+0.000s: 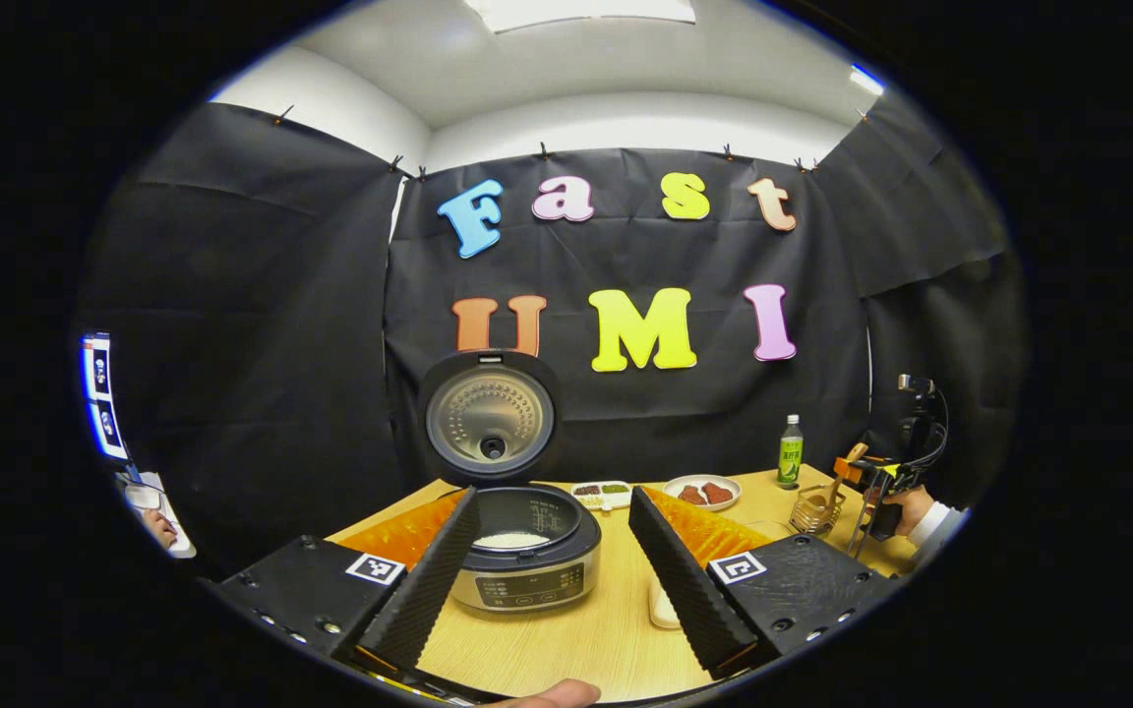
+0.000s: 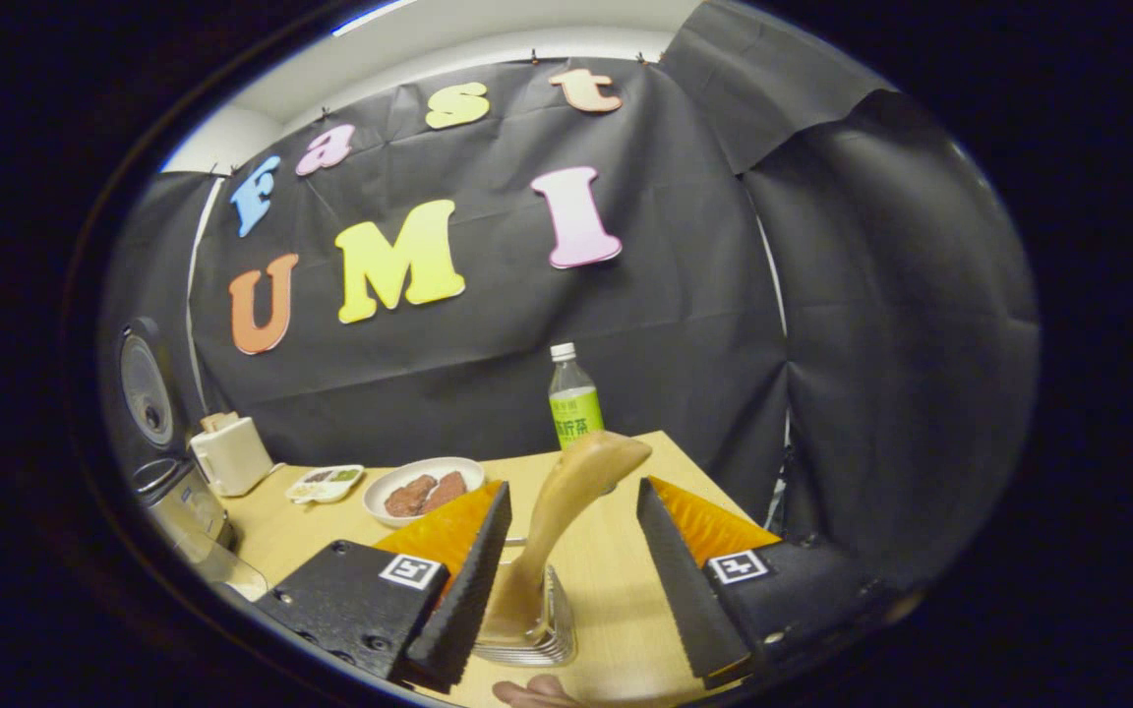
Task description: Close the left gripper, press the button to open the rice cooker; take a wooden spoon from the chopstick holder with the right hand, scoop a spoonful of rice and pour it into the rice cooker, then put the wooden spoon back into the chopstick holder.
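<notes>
Light wooden tabletop (image 2: 616, 570) | right gripper (image 2: 566, 580) open, jaws flanking pale wooden spoon (image 2: 566, 511) standing in wire chopstick holder (image 2: 532, 639), handle leaning up-right, nearer than left gripper (image 1: 552, 580), open, facing lid-up silver rice cooker (image 1: 527, 556).

Both grippers — black textured bodies (image 1: 803, 575), square fiducial tags (image 1: 736, 566), orange inner panels; a white sleeve (image 1: 940, 521).

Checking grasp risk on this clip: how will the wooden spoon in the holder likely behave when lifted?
The wooden spoon looks solid and stiff, so it probably won't bend. Its smooth curved handle might slip between the open fingers of the right hand-held gripper. The wire chopstick holder looks light and may tip or lift with it.
</notes>
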A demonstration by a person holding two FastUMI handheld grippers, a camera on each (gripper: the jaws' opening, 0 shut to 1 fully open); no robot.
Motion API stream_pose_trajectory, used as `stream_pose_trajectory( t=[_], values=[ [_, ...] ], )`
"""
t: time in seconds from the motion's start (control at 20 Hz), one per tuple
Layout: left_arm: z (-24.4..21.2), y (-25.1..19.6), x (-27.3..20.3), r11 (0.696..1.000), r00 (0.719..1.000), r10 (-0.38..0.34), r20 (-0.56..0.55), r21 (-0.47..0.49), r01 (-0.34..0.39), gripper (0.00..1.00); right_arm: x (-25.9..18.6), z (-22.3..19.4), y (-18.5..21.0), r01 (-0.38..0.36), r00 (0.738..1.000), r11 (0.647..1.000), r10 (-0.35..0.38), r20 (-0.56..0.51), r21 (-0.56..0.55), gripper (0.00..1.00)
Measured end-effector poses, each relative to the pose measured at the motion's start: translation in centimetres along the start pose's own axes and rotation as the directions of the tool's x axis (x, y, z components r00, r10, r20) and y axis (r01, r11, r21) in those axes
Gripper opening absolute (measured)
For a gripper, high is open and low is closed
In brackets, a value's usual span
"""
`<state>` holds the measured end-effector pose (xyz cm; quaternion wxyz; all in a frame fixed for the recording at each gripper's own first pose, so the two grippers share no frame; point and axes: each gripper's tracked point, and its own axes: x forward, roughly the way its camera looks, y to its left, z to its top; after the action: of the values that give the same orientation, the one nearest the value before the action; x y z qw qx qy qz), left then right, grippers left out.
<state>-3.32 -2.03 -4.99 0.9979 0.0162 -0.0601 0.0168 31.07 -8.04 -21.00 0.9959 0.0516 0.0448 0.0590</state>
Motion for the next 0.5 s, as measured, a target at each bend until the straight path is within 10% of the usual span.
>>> stream_pose_trajectory(
  t=[0.15, 0.25, 0.5],
  values=[
    [-1.1, -1.5, 0.0, 1.0, 0.999, -0.028, -0.02, 0.011, 0.028, 0.97, 1.1, -0.3, 0.8, -0.047, 0.998, 0.999, 0.047, -0.036, 0.017, 0.59],
    [-1.8, -2.5, -0.4, 0.998, 0.998, -0.061, -0.031, 0.015, 0.061, 0.97, 1.0, -0.5, 0.6, -0.011, 0.998, 1.0, 0.012, -0.055, 0.016, 0.24],
    [-3.2, -1.6, -1.1, 0.997, 0.995, -0.074, -0.068, 0.008, 0.075, 0.95, -0.8, 1.6, 3.6, -0.058, 0.998, 0.998, 0.059, 0.02, -0.029, 0.24]
  ],
)
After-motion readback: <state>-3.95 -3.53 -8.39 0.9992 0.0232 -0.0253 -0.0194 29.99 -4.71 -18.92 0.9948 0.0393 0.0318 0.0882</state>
